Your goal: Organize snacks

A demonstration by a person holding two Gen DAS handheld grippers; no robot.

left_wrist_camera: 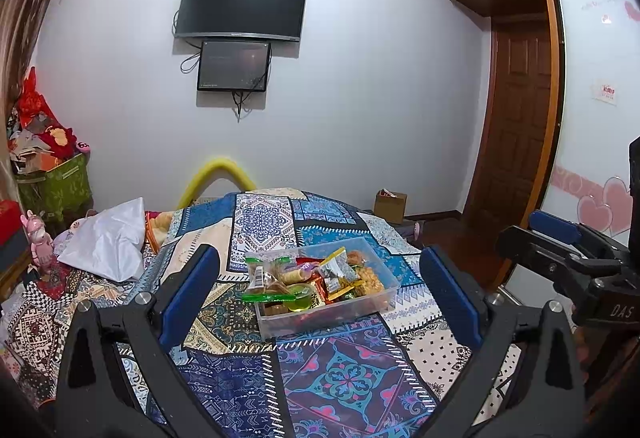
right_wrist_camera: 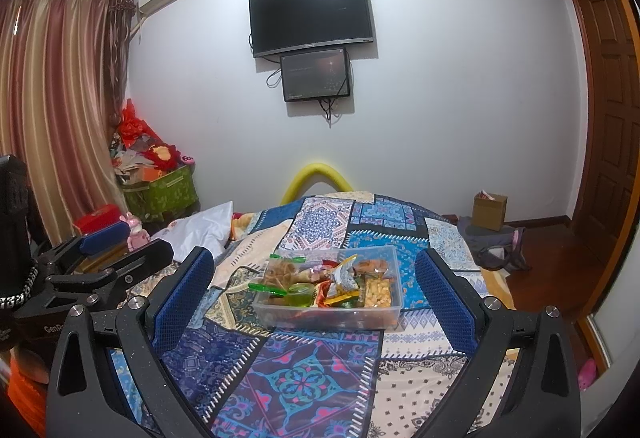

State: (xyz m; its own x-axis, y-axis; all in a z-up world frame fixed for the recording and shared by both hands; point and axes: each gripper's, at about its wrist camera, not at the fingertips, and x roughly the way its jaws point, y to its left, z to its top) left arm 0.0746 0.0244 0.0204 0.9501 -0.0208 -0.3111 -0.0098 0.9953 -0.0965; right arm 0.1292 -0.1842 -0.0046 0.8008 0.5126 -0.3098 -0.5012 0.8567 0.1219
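A clear plastic box [left_wrist_camera: 390, 292] [right_wrist_camera: 394, 312] filled with several wrapped snacks [left_wrist_camera: 308, 278] [right_wrist_camera: 328, 282] sits on the patchwork bedspread [left_wrist_camera: 332, 374] [right_wrist_camera: 296, 378]. A green jelly cup [left_wrist_camera: 301, 298] [right_wrist_camera: 300, 294] lies among the snacks. My left gripper [left_wrist_camera: 320, 302] hovers open above the bed, its blue pads framing the box from the near side, nothing held. My right gripper [right_wrist_camera: 316, 298] is likewise open and empty, facing the same box. Each gripper also shows at the edge of the other's view: the right gripper [left_wrist_camera: 556, 238] and the left gripper [right_wrist_camera: 116, 242].
A white pillow [left_wrist_camera: 108, 238] [right_wrist_camera: 200, 232] and a pink toy [left_wrist_camera: 40, 242] [right_wrist_camera: 138, 232] lie at the bed's left. A yellow foam tube [left_wrist_camera: 218, 174] arches behind the bed. A cardboard box [right_wrist_camera: 489, 211] stands on the floor by the wall; a wooden door [left_wrist_camera: 516, 126] is at right.
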